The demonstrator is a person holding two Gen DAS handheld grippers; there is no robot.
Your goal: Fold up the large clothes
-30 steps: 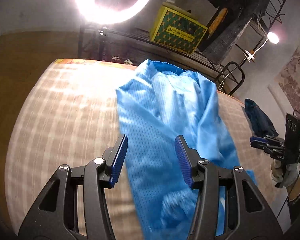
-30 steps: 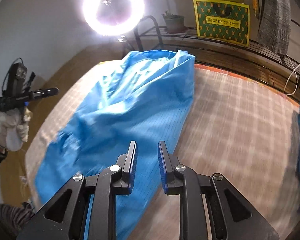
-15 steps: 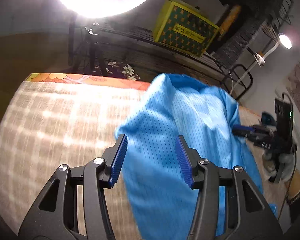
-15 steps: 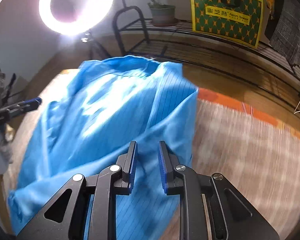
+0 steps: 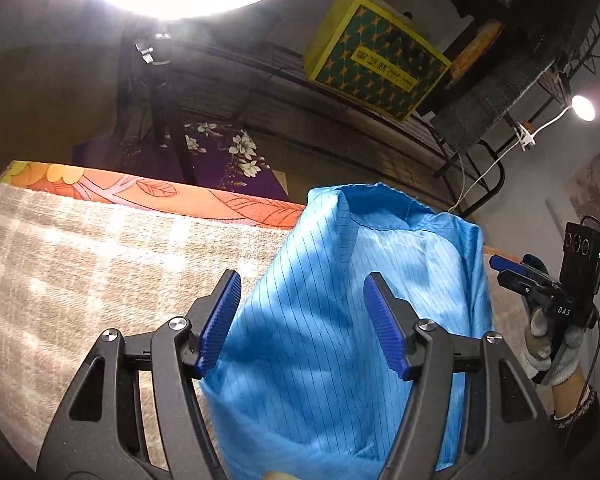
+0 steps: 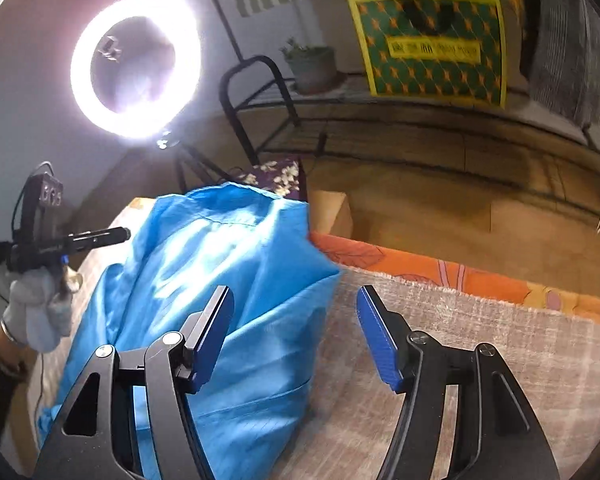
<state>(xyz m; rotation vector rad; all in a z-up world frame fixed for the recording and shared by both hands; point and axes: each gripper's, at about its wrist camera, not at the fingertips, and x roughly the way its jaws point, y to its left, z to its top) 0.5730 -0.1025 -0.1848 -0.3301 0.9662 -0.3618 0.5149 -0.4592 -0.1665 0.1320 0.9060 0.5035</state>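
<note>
A bright blue pinstriped garment (image 5: pixel 340 340) lies bunched on the beige checked bed cover (image 5: pixel 99 260), with its collar end near the far orange edge. In the left wrist view my left gripper (image 5: pixel 302 280) hovers over the garment's left part; its jaws are opening and no pad presses on the cloth. In the right wrist view the garment (image 6: pixel 219 248) fills the left half. My right gripper (image 6: pixel 293 294) straddles the garment's right edge, jaws opening, pads clear of the cloth. Each view shows the other gripper beside the garment: the right gripper (image 5: pixel 500 270) and the left gripper (image 6: pixel 115 236), both in gloved hands.
A ring light (image 6: pixel 135 64) glares beyond the bed's far edge. Behind it stands a black metal rack (image 6: pixel 259 92) with a yellow-green box (image 6: pixel 432 48) and a potted plant (image 6: pixel 312 64). A purple floral cloth (image 5: pixel 215 156) lies on the floor. Bare bed cover (image 6: pixel 500 340) extends right.
Both grippers have moved forward over the garment toward the bed's far edge. The right jaws went from nearly shut to wide apart, and the left jaws have spread wider.
</note>
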